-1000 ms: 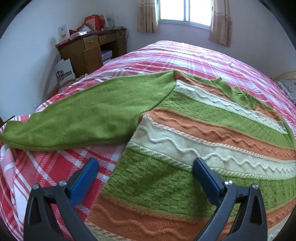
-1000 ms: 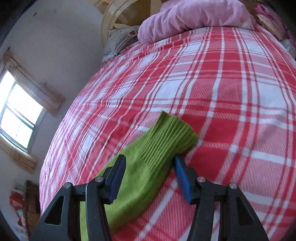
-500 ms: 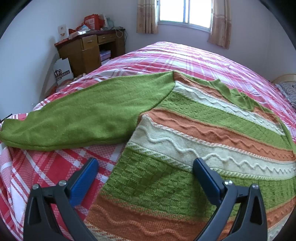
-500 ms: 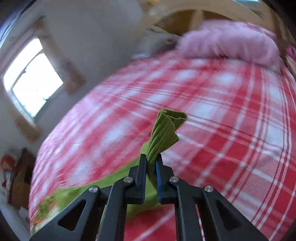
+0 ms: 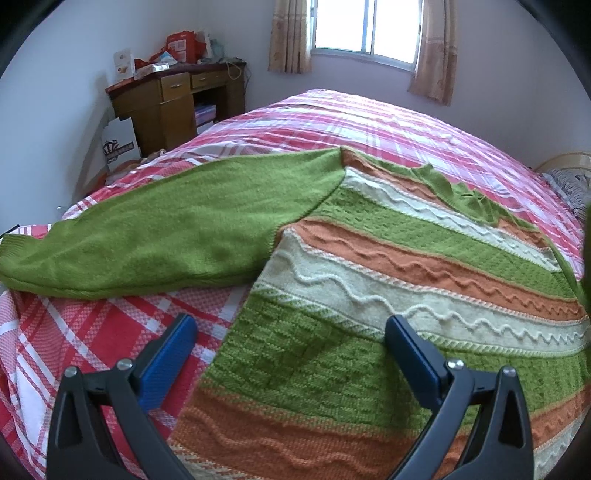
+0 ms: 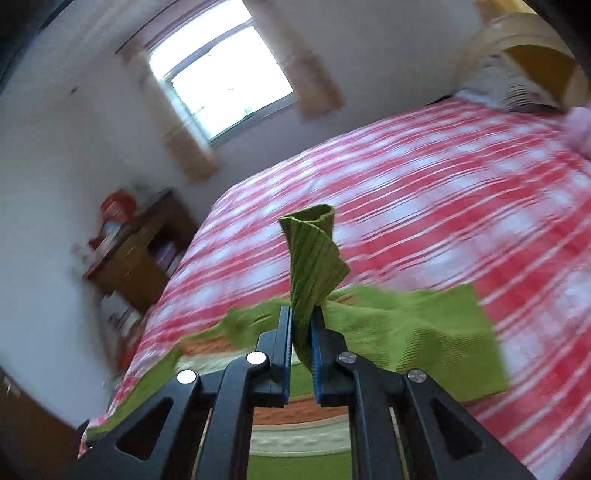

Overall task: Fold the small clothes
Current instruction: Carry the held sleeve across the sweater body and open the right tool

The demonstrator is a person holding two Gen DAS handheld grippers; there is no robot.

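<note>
Lifted since before, right claw (image 6: 301,325) pinches sweater cuff (image 6: 314,254).

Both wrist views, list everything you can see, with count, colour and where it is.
sweater: one, green with orange and cream stripes, spread flat on the bed
sleeve cuff: one, green ribbed, lifted off the bed
bedspread: one, red, pink and white plaid, covering the bed
desk: one, brown wood, in the corner, boxes on top
window: one, bright, beige curtains either side
headboard: one, pale wood, far end of the bed
left gripper: one, black with blue pads, open over the sweater's hem
right gripper: one, black with blue pads, shut on the sleeve cuff
</note>
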